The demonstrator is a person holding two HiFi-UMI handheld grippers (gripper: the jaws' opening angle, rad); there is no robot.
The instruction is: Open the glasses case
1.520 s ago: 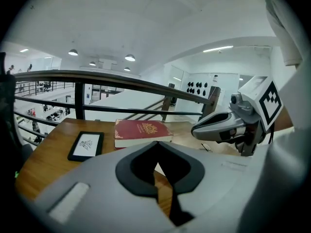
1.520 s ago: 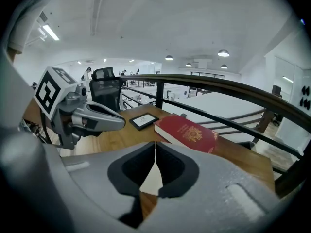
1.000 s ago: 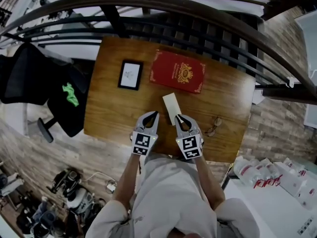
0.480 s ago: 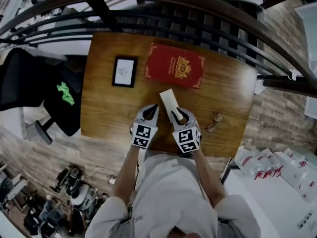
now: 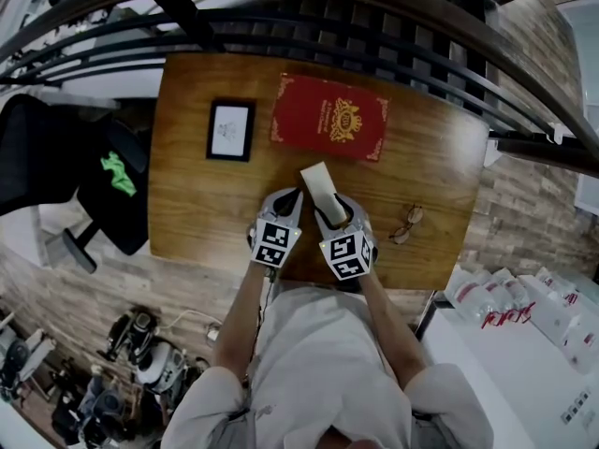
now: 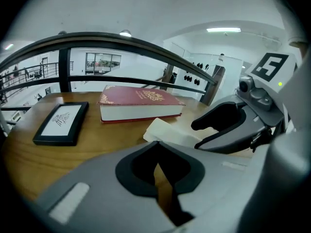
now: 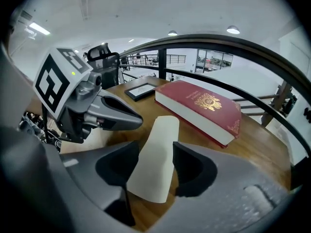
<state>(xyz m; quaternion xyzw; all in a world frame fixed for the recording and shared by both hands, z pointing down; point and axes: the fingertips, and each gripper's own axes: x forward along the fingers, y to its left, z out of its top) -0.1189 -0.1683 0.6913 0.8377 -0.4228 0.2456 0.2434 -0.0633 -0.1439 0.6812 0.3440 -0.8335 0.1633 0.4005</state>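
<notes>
A cream glasses case (image 5: 316, 183) lies shut on the wooden table (image 5: 187, 204), in front of a red book. My right gripper (image 5: 329, 210) hangs over the case's near end. Its jaws are opening and straddle the case (image 7: 160, 135), one on each side, without pressing on it. In the right gripper view the right gripper (image 7: 155, 153) shows the case's near end between its black pads. My left gripper (image 5: 292, 198) is shut and empty, just left of the case. In the left gripper view the left gripper's (image 6: 156, 148) tips meet, with the case (image 6: 167, 131) ahead to the right.
A red book (image 5: 330, 117) with gold print lies behind the case. A black picture frame (image 5: 230, 130) sits at the table's back left. A pair of glasses (image 5: 404, 226) rests at the right front. A dark railing (image 5: 374, 7) curves behind the table.
Both grippers have come down and forward to the case. The right gripper's jaws have spread apart around the case's near end. The left gripper stays shut.
</notes>
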